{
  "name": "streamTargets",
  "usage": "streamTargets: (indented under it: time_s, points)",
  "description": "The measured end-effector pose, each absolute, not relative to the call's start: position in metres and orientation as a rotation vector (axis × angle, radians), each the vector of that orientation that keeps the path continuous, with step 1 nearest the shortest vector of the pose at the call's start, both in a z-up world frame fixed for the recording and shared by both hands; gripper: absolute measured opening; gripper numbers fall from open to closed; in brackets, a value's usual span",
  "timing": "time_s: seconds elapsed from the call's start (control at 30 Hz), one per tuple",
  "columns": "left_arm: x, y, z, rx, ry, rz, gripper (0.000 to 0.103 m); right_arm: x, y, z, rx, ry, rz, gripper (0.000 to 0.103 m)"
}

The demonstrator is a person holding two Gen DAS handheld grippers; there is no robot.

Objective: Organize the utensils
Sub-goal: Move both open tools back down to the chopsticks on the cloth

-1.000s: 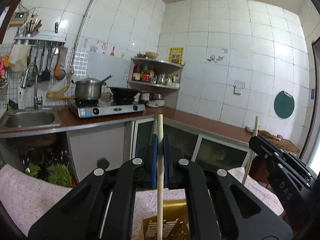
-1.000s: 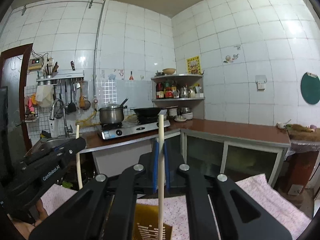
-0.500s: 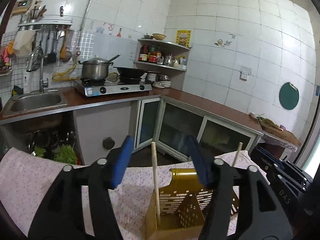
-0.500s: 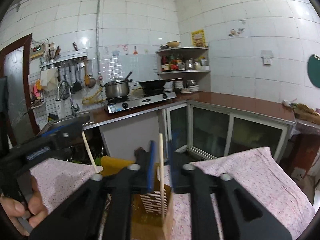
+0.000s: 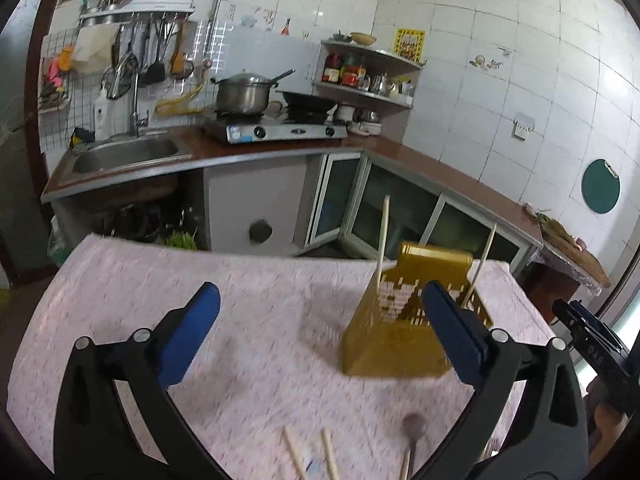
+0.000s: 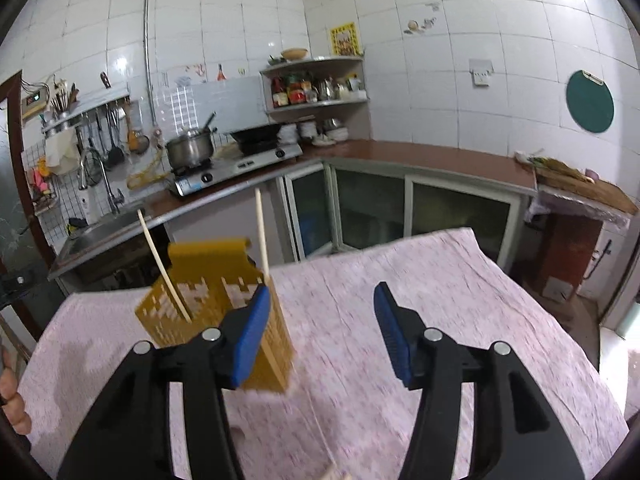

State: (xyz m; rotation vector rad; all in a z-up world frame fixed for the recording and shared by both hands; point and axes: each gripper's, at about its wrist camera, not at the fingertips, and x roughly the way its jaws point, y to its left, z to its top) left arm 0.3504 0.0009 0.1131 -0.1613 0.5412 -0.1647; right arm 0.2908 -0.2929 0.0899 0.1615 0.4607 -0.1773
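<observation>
Both sets of fingers [image 5: 320,326] [image 6: 320,330] opening, nothing between them; my two chopsticks [image 5: 382,236] [image 6: 261,232] now standing in the yellow holder [image 5: 404,344], more waiting on the table [image 5: 240,320]

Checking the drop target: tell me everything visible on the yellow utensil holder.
The yellow utensil holder is a boxy, plastic-looking caddy with perforated walls and a taller solid back panel. It stands upright on the pink patterned tablecloth. Two pale wooden chopsticks lean in it, one at each end, tops sticking out. No tongs touch it; motion blur hides finer detail.
</observation>
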Motion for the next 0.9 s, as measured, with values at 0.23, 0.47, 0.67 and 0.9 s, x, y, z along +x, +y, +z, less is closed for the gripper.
streamTargets:
  time_s: [0.23,0.47,0.67,0.9]
  points:
    - [0.334,0.018,0.077,-0.164,0.662,-0.127,0.098,0.271,-0.301,0.059,0.182,0.593,-0.215,0.055]
    - [0.34,0.016,0.018,-0.145,0.901,-0.099,0.098,0.275,-0.31,-0.001,0.225,0.838,-0.258,0.055]
    - [0.339,0.009,-0.025,-0.102,1.003,-0.094,0.098,0.274,-0.309,-0.038,0.244,0.961,-0.266,0.055]
    - [0.339,0.012,-0.038,-0.134,1.024,-0.056,0.098,0.269,-0.307,-0.044,0.25,1.011,-0.27,0.054]
